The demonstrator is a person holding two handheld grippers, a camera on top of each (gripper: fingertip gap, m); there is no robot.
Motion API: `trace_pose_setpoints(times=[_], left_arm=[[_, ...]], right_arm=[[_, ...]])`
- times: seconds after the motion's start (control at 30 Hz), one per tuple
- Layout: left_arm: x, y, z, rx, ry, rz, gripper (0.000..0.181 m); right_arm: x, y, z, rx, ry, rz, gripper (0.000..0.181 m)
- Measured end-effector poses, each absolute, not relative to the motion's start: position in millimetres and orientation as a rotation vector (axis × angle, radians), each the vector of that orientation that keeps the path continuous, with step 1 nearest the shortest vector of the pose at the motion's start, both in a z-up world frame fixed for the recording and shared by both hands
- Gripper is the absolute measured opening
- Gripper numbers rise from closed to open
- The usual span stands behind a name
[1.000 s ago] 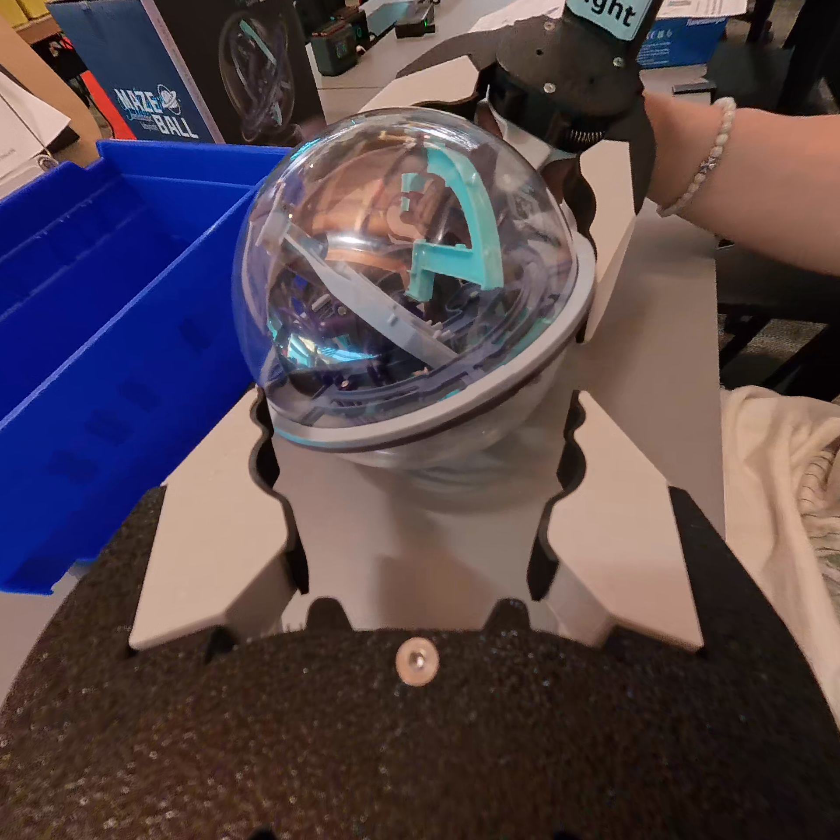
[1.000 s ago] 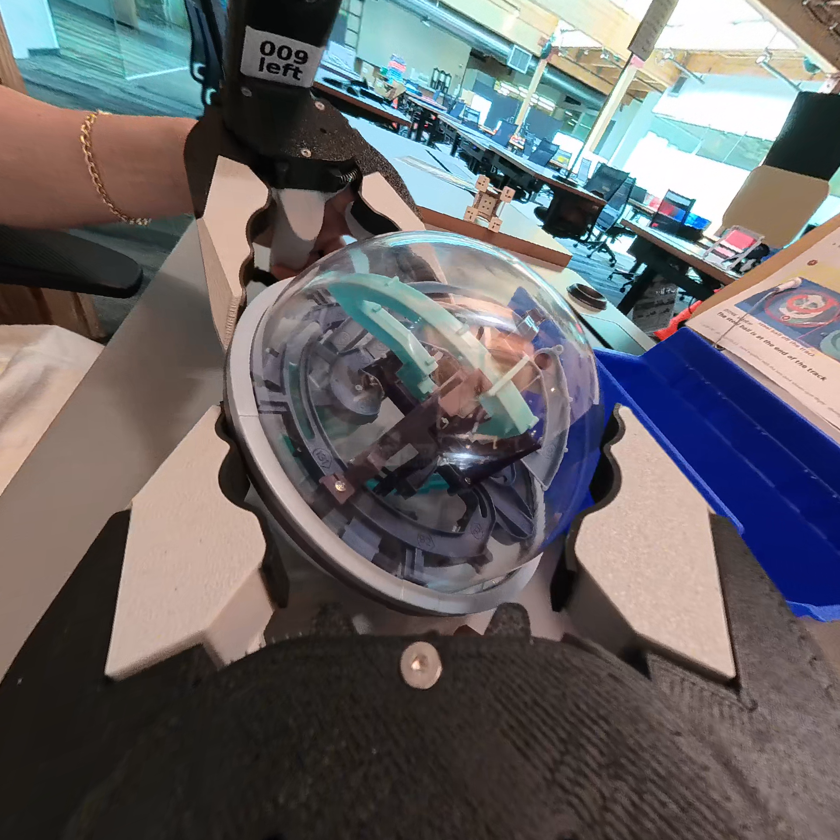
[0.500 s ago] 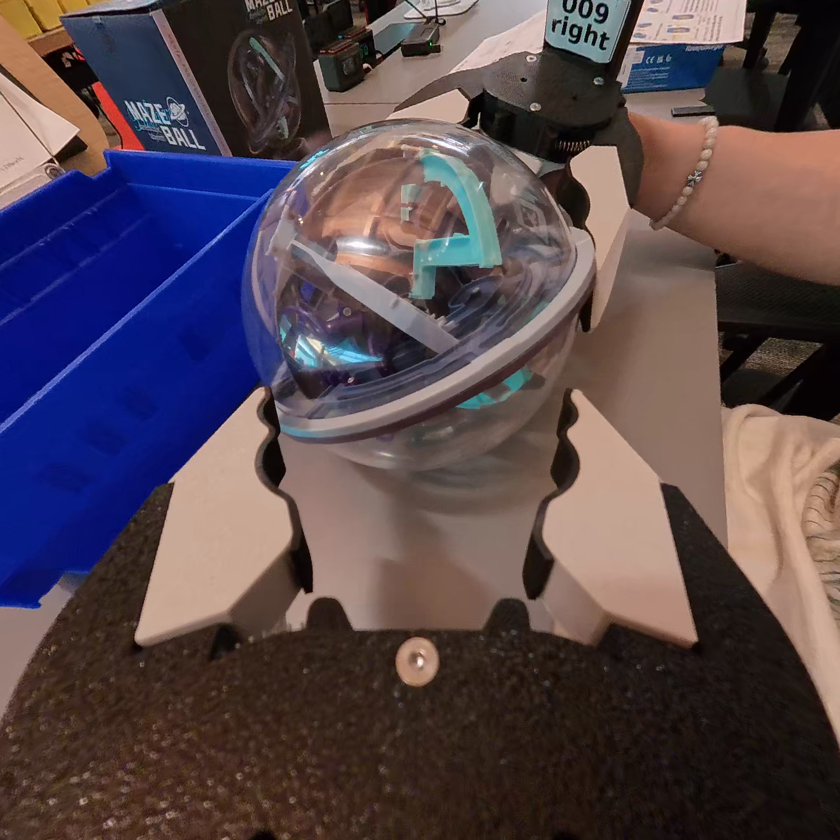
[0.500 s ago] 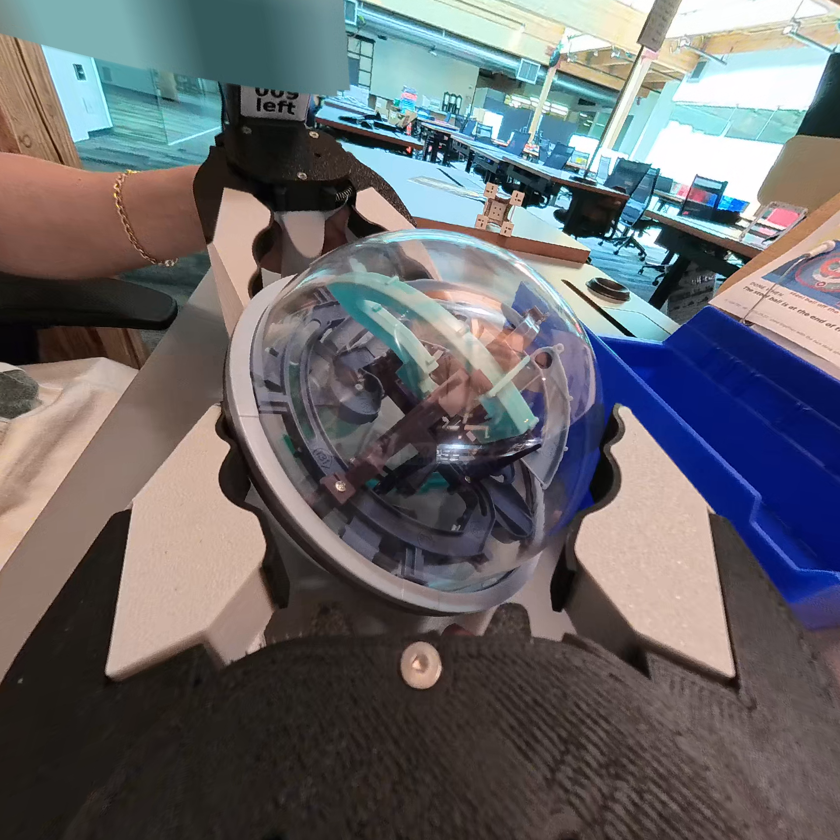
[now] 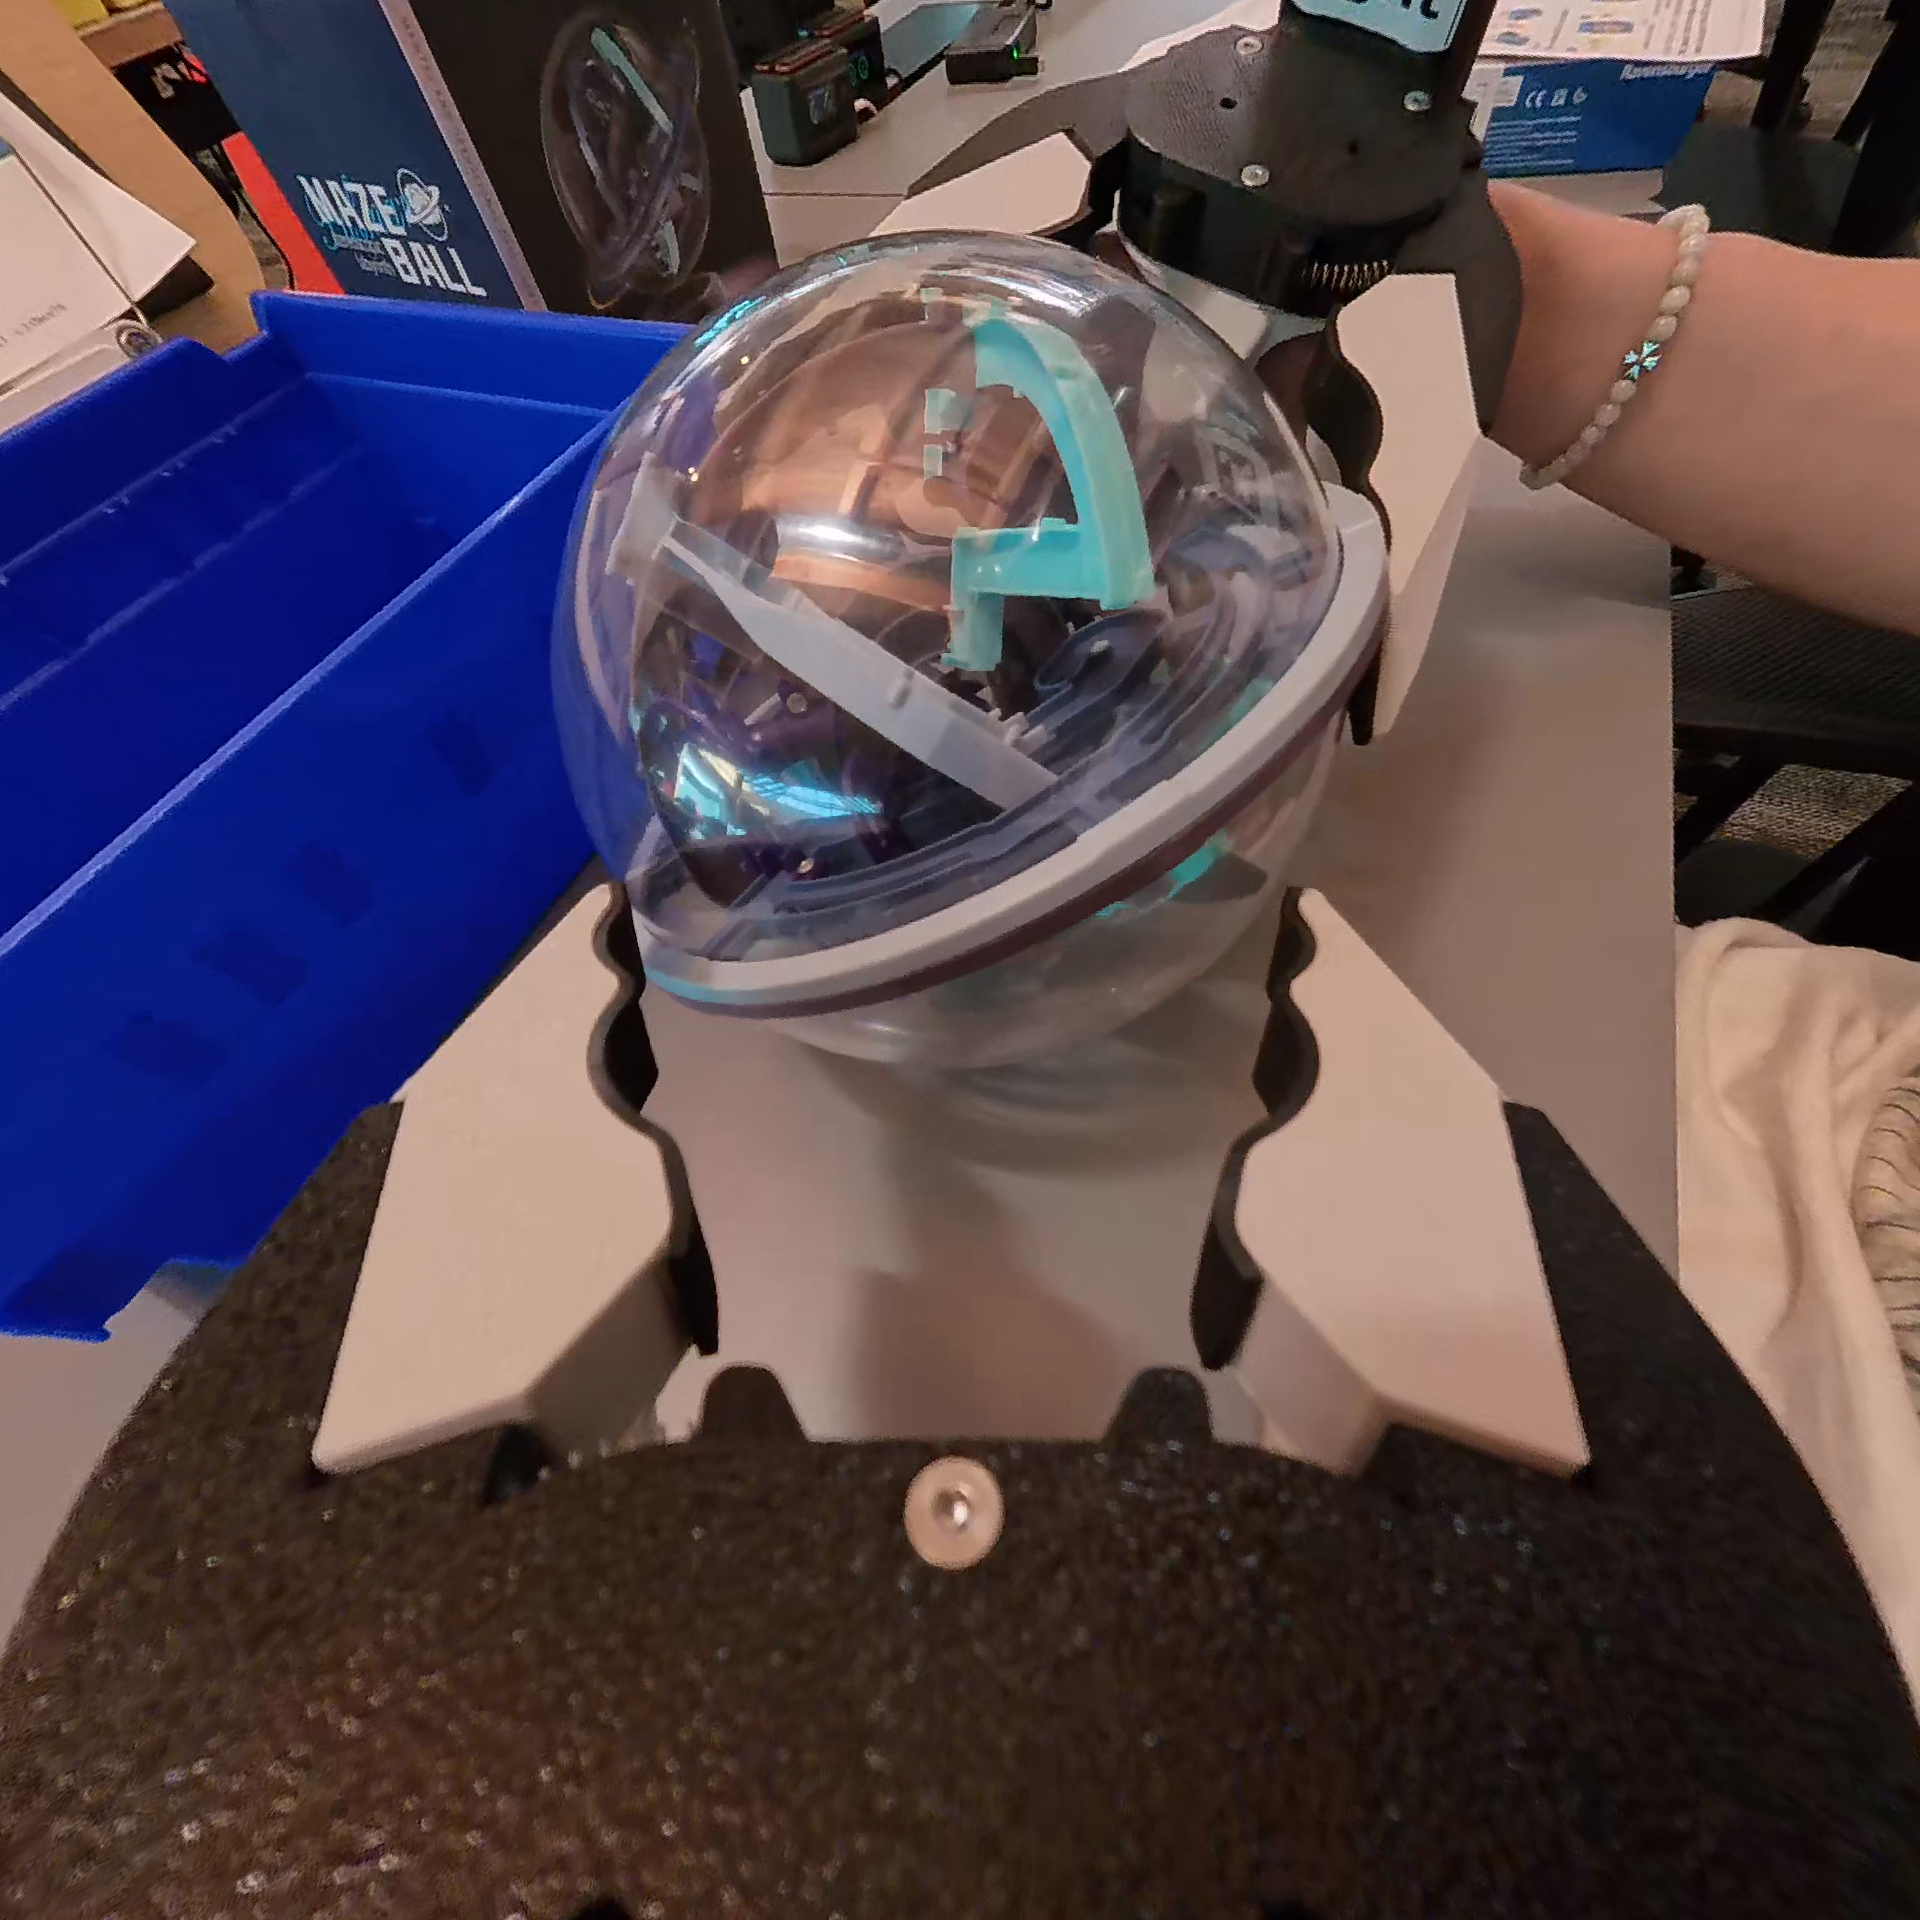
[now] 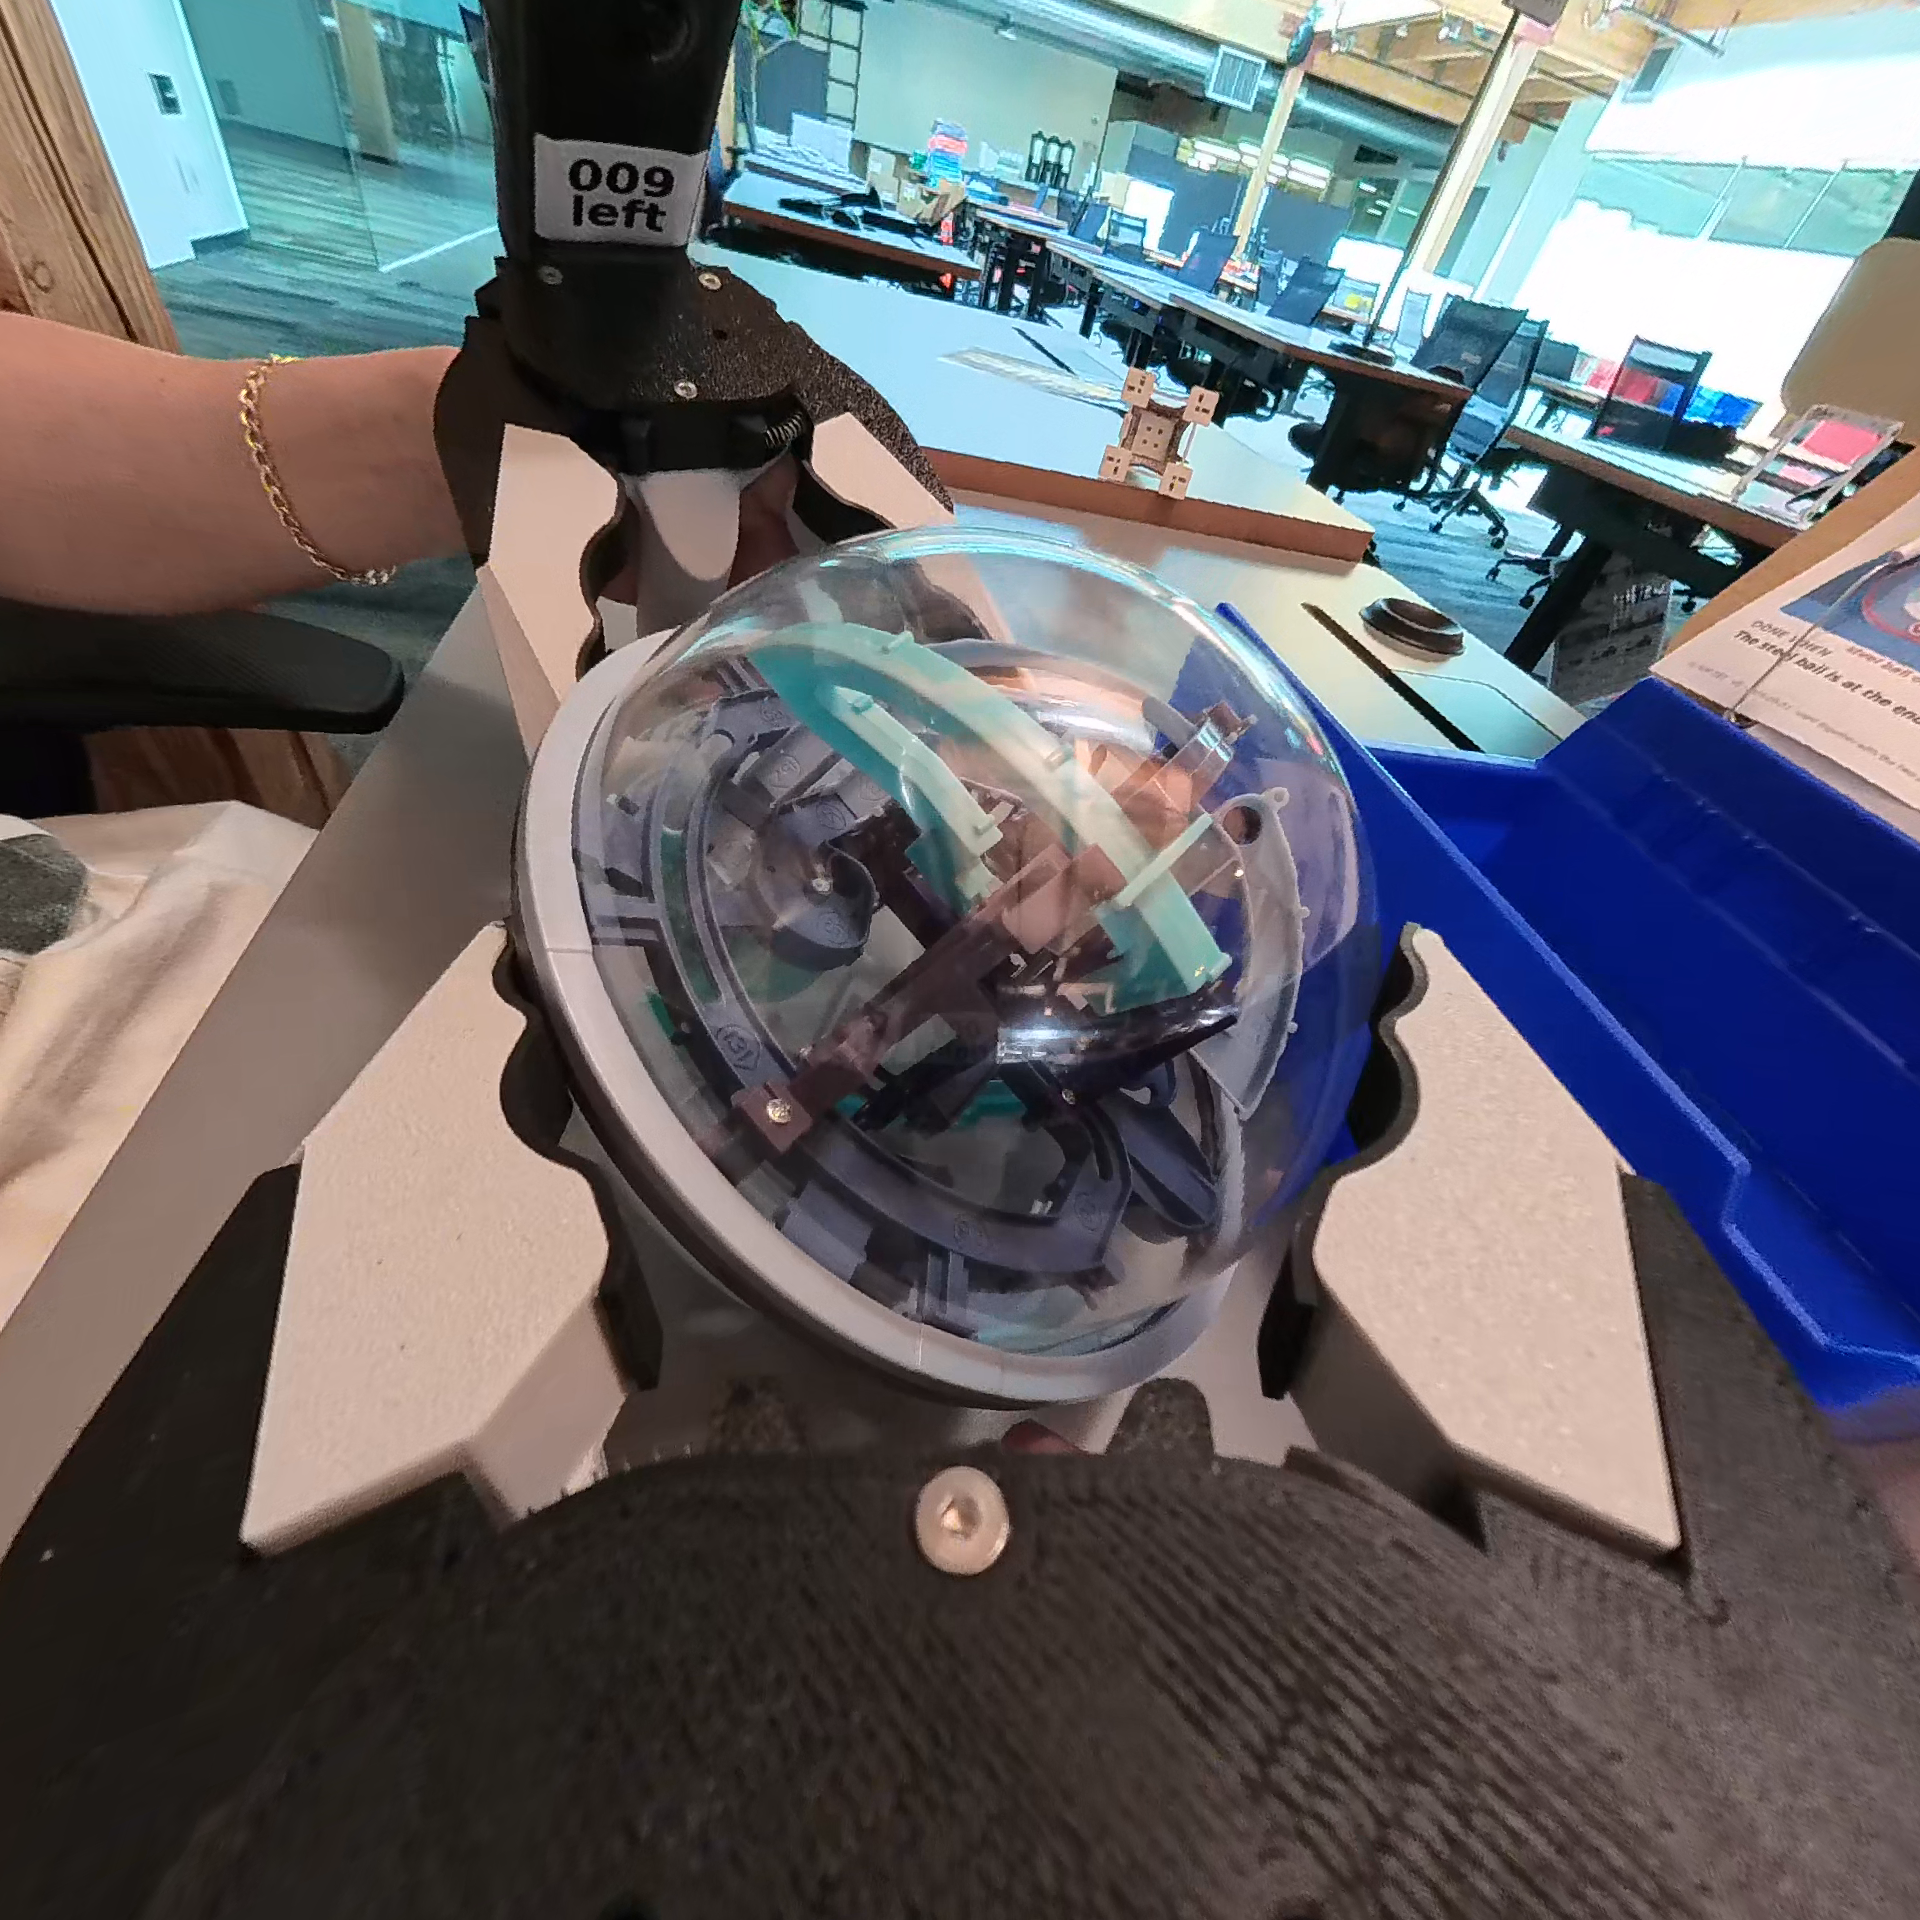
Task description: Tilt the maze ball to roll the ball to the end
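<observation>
The maze ball [image 5: 935, 623] is a clear sphere with a grey ring and teal, grey and brown tracks inside. It is held off the grey table [image 5: 1538, 935], tilted, with the ring rising to the right in the left wrist view. My left gripper [image 5: 951, 935] clasps its near lower side between both fingers. My right gripper [image 6: 956, 987] clasps the opposite side of the ball [image 6: 935, 935]. One finger of each far gripper shows behind the ball: the right one's [image 5: 1423, 540] and the left one's [image 6: 520, 582]. I cannot make out the small steel ball inside.
A blue bin [image 5: 260, 675] lies right beside the ball; it also shows in the right wrist view [image 6: 1662, 987]. The toy's dark box [image 5: 468, 156] stands behind the bin. A white cloth [image 5: 1787, 1143] lies at the table's edge. A printed sheet [image 6: 1818, 665] leans by the bin.
Both grippers have shifted slightly with the ball still held between them. The ring now slopes a little more steeply. The inner tracks have turned slightly.
</observation>
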State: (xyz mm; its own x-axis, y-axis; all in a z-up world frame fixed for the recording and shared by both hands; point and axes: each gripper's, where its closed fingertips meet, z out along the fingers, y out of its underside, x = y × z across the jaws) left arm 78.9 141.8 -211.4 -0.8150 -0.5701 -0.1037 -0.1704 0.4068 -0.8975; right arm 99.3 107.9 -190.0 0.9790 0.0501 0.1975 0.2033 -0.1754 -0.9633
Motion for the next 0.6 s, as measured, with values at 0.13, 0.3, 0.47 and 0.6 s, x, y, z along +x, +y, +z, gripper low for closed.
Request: trace_pose_setpoints(times=[0.13,0.3,0.47,0.6], left_arm=[[79,143,-212,-0.64,2.273,-1.374,0.116],[77,143,-211,-0.656,2.273,-1.4,0.115],[73,143,-209,-0.646,2.286,-1.413,0.117],[68,141,-206,-0.63,2.272,-1.468,0.118]], right_arm=[[99,109,-190,-1.749,-0.194,-0.139,0.151],[98,109,-190,-1.752,-0.205,-0.139,0.151],[96,109,-191,-1.754,-0.24,-0.151,0.151],[91,107,-191,-1.739,-0.276,-0.191,0.151]])
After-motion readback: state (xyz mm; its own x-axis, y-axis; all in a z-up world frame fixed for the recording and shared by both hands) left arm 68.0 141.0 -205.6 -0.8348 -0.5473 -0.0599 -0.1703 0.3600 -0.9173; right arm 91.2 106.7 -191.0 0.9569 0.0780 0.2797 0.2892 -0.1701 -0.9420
